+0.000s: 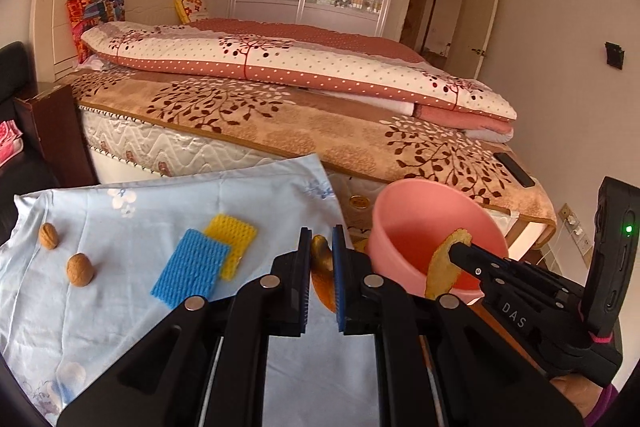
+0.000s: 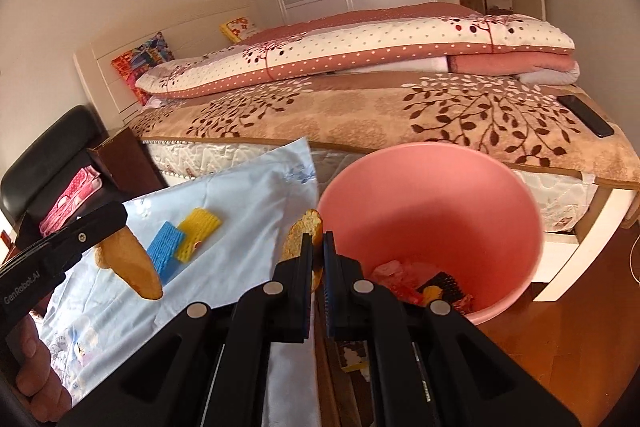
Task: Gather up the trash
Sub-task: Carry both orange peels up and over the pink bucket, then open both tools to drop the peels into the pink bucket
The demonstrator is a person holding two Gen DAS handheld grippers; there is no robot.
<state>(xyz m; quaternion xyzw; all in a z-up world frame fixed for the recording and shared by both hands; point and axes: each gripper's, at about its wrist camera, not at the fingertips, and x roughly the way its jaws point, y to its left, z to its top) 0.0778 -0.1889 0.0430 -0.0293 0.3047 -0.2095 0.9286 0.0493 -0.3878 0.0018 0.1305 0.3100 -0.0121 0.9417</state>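
Each hand-held gripper, left (image 1: 321,247) and right (image 2: 317,247), pinches a golden-brown bread slice (image 1: 322,277) (image 2: 301,235), the round pink plastic bin (image 2: 432,195) at two o'clock.

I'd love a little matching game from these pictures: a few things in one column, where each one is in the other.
Things:
1. two brown walnuts
2. red wrappers
3. black phone
4. orange peel piece

Places:
A. on the brown leaf-patterned bedspread
B. pinched in the right hand-held gripper
C. on the light-blue cloth
D. inside the pink plastic bucket

Pairs: 1-C, 2-D, 3-A, 4-B
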